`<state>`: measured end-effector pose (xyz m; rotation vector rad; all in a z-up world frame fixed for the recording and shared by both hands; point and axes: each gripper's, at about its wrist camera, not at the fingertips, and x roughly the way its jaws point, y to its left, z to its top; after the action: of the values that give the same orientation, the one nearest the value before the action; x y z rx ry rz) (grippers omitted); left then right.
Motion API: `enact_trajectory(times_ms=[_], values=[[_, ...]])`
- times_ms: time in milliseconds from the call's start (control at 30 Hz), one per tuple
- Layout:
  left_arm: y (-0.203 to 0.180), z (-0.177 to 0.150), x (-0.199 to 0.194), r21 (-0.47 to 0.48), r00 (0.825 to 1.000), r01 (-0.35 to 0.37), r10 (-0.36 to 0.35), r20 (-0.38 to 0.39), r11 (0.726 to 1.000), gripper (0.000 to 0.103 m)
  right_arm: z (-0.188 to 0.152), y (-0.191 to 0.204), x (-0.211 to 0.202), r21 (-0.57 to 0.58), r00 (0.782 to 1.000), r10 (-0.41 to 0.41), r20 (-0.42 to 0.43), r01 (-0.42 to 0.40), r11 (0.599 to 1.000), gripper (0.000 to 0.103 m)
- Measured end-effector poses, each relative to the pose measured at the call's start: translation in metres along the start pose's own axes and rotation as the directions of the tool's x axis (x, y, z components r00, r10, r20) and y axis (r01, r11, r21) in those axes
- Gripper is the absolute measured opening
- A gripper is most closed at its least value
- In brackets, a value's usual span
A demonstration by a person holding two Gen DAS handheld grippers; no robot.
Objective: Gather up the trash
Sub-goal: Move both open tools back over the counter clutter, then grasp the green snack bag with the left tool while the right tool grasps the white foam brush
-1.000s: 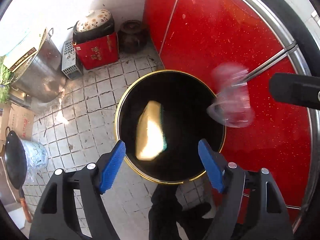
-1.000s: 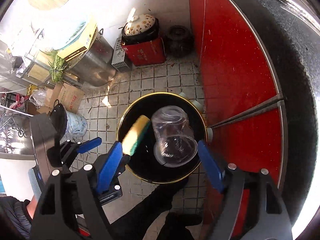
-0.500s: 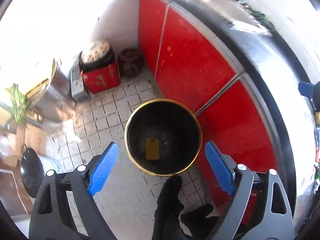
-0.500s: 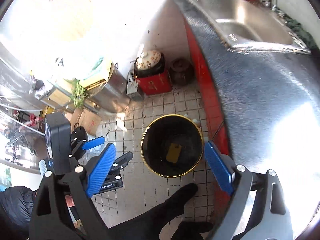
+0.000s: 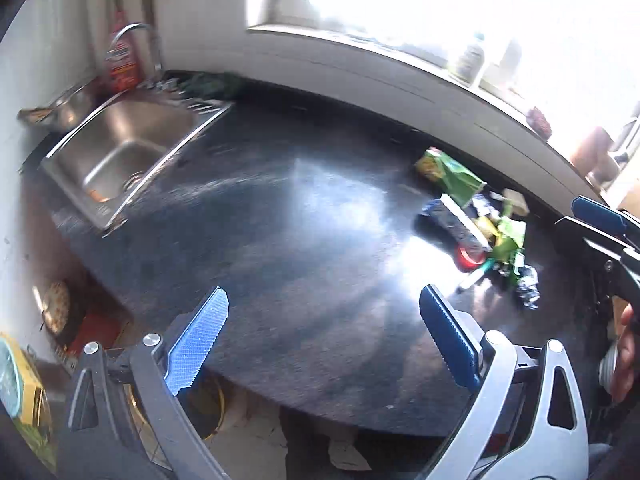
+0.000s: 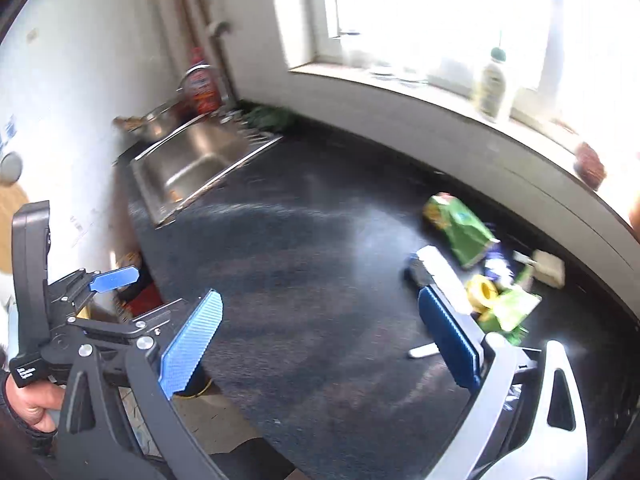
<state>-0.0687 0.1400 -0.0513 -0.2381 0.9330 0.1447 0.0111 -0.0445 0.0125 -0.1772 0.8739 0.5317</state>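
A pile of trash lies at the right of the dark countertop (image 5: 280, 248): a green snack bag (image 5: 456, 174), a white and blue box (image 5: 460, 220), green wrappers (image 5: 508, 236), a red lid (image 5: 470, 258) and crumpled foil (image 5: 528, 290). In the right wrist view the green bag (image 6: 464, 228), box (image 6: 440, 276) and a yellow tape roll (image 6: 484, 290) show. My left gripper (image 5: 324, 340) is open and empty above the counter's front. My right gripper (image 6: 320, 344) is open and empty, left of the pile. The gold-rimmed bin (image 5: 208, 412) peeks out below the counter edge.
A steel sink (image 5: 120, 152) with a tap and a red bottle (image 5: 120, 64) is at the far left. A windowsill with a bottle (image 6: 490, 84) runs behind the counter. The left gripper's body (image 6: 60, 300) shows at the left of the right wrist view.
Both grippers have swung up from over the bin on the floor to face the countertop. The sponge and plastic cup dropped into the bin.
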Motion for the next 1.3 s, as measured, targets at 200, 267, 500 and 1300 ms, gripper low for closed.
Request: enact_trajectory(times_ms=[200,267,500,1300], values=[[-0.105,0.024,0.020,0.167,0.992,0.127,-0.121,-0.044,0.978,0.094,-0.036,-0.108,-0.051,0.233,0.984,-0.175,0.032,0.163,0.959,0.095],[-0.128,0.026,0.024,0.218,0.990,0.138,-0.128,-0.057,0.966,0.094,-0.050,-0.128,-0.067,0.285,0.976,-0.213,0.034,0.195,0.938,0.095],[-0.162,0.038,0.033,0.269,0.987,0.157,-0.141,-0.079,0.950,0.094,-0.068,-0.161,-0.083,0.360,0.965,-0.263,0.021,0.238,0.902,0.095],[-0.203,0.140,0.200,0.064,0.962,0.007,0.011,-0.272,0.998,0.096,-0.015,-0.251,0.055,0.333,0.971,-0.214,-0.107,0.237,0.912,0.095]])
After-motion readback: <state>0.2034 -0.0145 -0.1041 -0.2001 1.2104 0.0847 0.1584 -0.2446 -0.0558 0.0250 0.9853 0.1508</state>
